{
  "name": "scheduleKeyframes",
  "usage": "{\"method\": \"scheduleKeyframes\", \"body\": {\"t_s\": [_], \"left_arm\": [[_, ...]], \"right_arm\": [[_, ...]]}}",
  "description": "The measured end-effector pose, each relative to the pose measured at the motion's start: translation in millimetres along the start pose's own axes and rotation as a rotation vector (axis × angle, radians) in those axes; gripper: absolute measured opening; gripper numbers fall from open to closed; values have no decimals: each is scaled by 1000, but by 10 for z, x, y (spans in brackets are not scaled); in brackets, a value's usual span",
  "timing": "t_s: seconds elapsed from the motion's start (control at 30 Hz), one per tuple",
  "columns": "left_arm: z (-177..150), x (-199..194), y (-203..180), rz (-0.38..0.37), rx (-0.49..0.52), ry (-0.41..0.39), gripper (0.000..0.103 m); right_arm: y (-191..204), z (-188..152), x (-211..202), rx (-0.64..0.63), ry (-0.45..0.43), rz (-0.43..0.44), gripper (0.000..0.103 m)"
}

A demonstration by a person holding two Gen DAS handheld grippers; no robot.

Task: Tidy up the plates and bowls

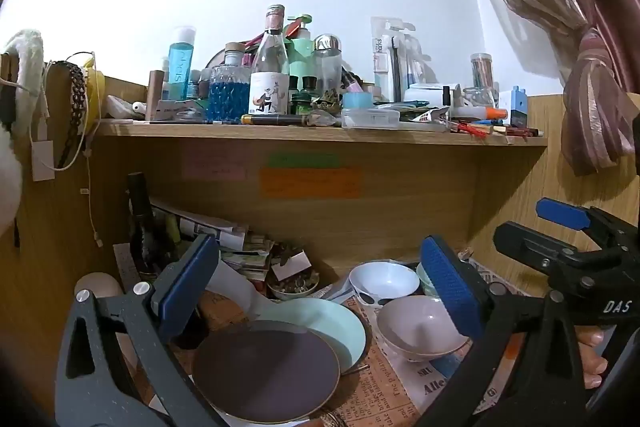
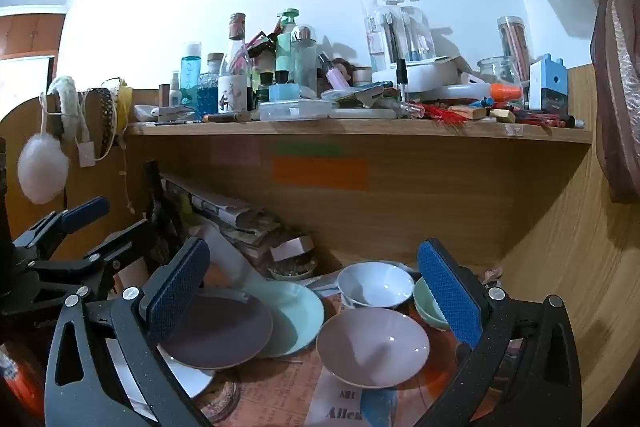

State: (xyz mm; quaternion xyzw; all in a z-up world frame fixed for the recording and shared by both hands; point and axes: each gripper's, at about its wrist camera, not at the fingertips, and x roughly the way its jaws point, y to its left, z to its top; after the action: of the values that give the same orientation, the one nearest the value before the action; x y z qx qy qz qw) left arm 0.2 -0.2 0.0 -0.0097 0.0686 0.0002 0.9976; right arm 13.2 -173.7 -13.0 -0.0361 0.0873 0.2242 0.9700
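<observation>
On the newspaper-covered desk a dark purple plate (image 1: 266, 371) (image 2: 220, 327) overlaps a mint green plate (image 1: 340, 327) (image 2: 296, 315); a white plate (image 2: 192, 379) lies under them. To the right stand a pink bowl (image 1: 416, 327) (image 2: 374, 345), a white spotted bowl (image 1: 382, 283) (image 2: 374, 285) and a green bowl (image 2: 426, 303) behind. My left gripper (image 1: 320, 291) is open and empty above the plates. My right gripper (image 2: 316, 291) is open and empty above the pink bowl; it also shows in the left wrist view (image 1: 560, 227).
A wooden shelf (image 1: 320, 135) (image 2: 360, 129) crowded with bottles and jars overhangs the desk. Papers, a dark bottle (image 1: 140, 223) and a small dish of bits (image 1: 294, 287) sit at the back left. A curtain (image 1: 592, 99) hangs at right.
</observation>
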Motion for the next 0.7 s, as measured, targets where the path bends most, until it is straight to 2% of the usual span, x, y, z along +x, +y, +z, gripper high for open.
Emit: {"method": "scheduleKeyframes", "body": {"t_s": [0.2,0.7], "left_arm": [[14,28,-3,-1,-1,22,103],[-17,94,57,1,-3,15,103]], "right_arm": [[13,-10,46,-12,-9,3,103],[16,-23,-43,-4,-31,6,103]]}}
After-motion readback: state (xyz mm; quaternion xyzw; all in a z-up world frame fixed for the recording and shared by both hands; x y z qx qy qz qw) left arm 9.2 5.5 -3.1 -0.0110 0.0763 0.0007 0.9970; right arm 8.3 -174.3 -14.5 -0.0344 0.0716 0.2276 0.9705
